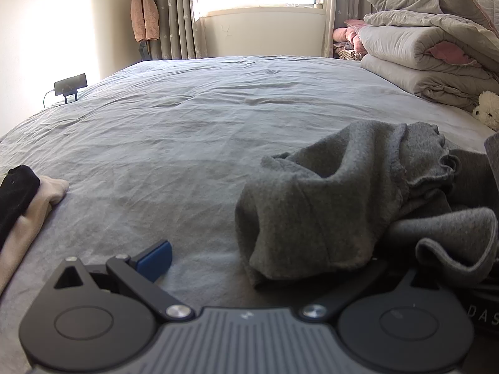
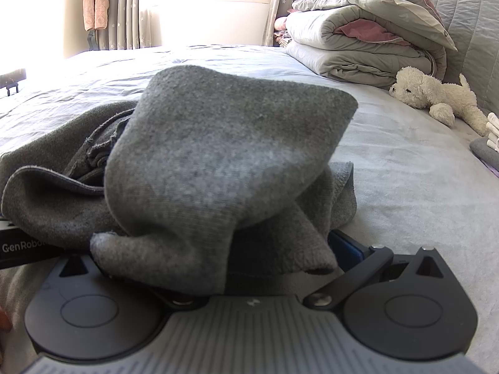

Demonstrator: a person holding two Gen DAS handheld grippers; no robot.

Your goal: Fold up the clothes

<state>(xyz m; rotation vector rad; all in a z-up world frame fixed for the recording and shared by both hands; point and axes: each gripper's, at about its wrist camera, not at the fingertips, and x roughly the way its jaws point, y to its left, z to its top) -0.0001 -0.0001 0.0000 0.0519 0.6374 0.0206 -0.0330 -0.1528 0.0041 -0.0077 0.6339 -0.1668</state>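
bed (image 1: pixel 174 118): grey sheet, folded quilts (image 1: pixel 430 56) at far right | grey garment (image 1: pixel 349 199): crumpled heap on bed's near side, draped over both tools | left hand-held gripper (image 1: pixel 249 268): jaws spread, pinching nothing | right hand-held gripper (image 2: pixel 249 258): jaws spread, cloth lying across them
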